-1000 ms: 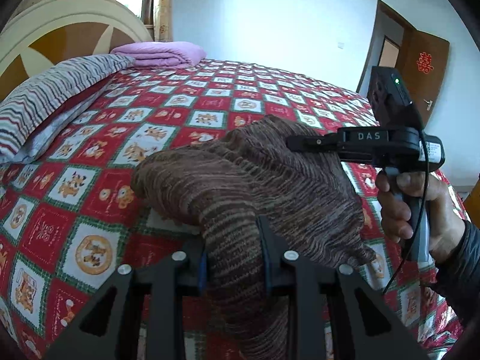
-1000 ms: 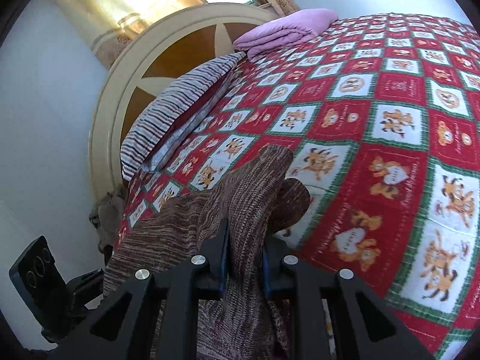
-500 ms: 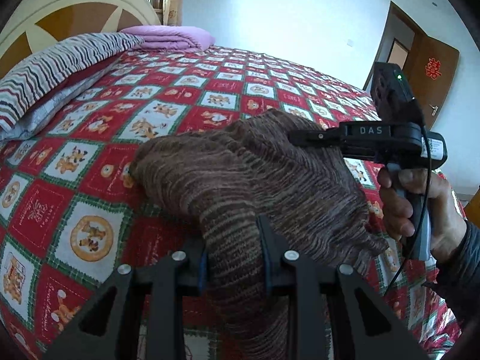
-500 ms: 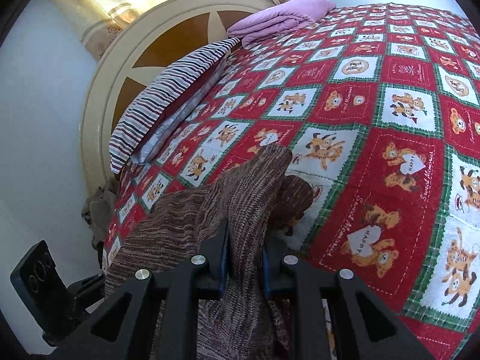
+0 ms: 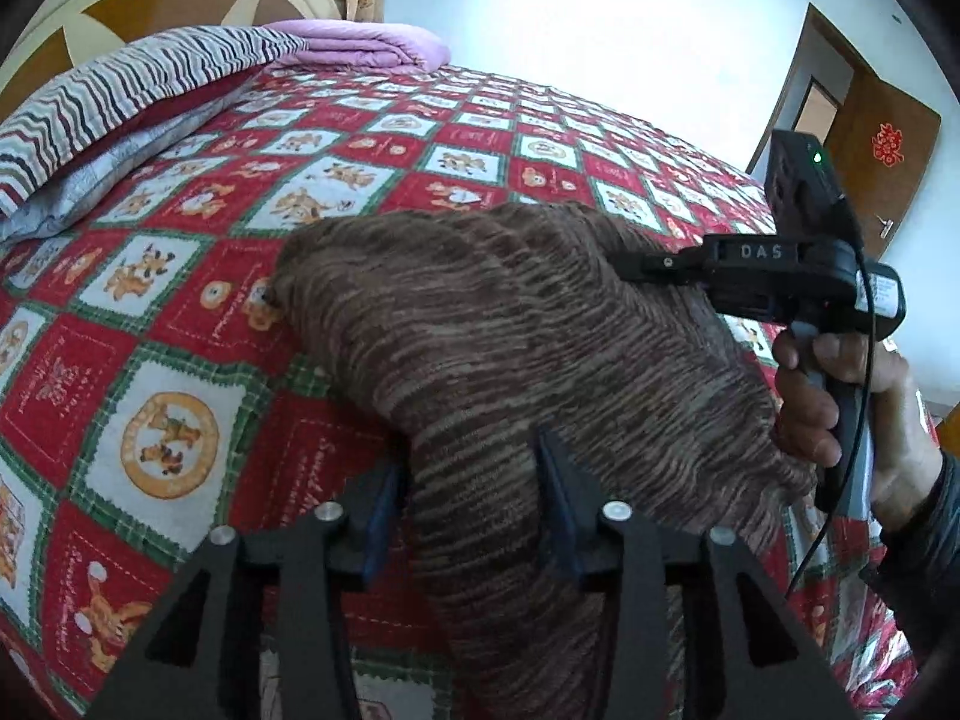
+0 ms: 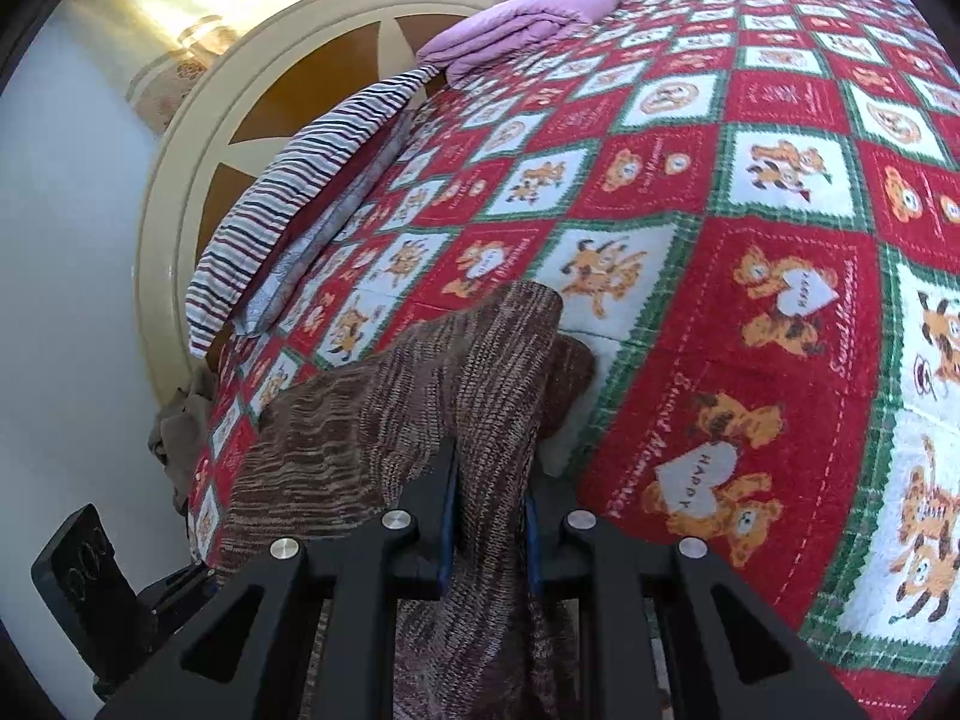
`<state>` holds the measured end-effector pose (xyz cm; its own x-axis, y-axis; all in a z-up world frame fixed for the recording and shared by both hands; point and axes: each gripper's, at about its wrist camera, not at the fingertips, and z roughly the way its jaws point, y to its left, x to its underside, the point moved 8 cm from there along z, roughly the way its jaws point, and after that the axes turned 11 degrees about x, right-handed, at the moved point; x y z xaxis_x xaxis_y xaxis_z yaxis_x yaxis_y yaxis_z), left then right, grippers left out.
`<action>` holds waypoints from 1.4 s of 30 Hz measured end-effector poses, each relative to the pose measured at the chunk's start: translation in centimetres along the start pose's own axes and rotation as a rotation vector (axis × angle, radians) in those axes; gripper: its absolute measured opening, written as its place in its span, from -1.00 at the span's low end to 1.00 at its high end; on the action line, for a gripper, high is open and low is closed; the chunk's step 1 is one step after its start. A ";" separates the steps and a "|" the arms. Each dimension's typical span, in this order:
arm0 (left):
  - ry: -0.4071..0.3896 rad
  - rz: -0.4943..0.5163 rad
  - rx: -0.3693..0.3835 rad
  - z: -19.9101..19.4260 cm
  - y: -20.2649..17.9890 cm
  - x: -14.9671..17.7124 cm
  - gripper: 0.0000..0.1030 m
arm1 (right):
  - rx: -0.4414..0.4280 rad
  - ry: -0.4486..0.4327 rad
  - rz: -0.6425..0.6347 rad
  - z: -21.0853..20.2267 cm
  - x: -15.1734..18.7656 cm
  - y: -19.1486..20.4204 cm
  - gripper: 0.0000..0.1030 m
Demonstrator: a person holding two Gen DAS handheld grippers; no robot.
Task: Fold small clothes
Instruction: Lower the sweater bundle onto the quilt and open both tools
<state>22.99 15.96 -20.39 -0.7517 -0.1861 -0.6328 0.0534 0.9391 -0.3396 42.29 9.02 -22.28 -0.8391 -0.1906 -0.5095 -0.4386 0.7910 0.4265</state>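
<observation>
A brown striped knit garment [image 5: 510, 330] lies bunched on the red patchwork bedspread [image 5: 168, 312], its near end lifted. My left gripper [image 5: 468, 468] has that cloth between its fingers; its jaws are opening and a narrow gap shows beside the left pad. My right gripper [image 6: 489, 474] is shut on another fold of the garment [image 6: 372, 420]. In the left wrist view the right gripper [image 5: 636, 264] reaches in from the right, held by a hand [image 5: 840, 408], with its tips buried in the knit.
A striped pillow [image 5: 120, 90] and a folded pink blanket [image 5: 372, 51] lie at the head of the bed by the round headboard [image 6: 198, 192]. A brown door [image 5: 888, 168] stands at the far right. Bare bedspread [image 6: 750, 240] stretches beyond the garment.
Both grippers have sunk toward the bed with the garment. The left gripper's fingers have spread apart around the cloth. The right gripper keeps its grip.
</observation>
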 end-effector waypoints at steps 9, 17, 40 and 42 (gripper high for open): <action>-0.017 -0.018 -0.024 -0.6 0.3 -0.1 0.16 | 0.029 -0.012 -0.003 0.2 0.5 -1.2 -0.57; -0.197 0.066 -0.155 -4.1 1.2 -4.3 0.63 | 0.039 -0.170 -0.029 -7.4 0.7 -0.4 -0.42; -0.123 -0.033 -0.252 -1.2 5.0 -1.3 0.96 | 0.168 -0.104 -0.189 -8.7 12.0 0.9 -0.38; -0.130 -0.025 -0.246 -2.3 4.3 -0.6 0.96 | 0.192 -0.138 -0.170 -10.4 12.2 1.1 -0.38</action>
<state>22.19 20.80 -19.83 -0.6593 -0.2302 -0.7157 -0.1372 0.9728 -0.1866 28.22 1.50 -20.34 -0.7016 -0.2593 -0.6637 -0.4892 0.8525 0.1841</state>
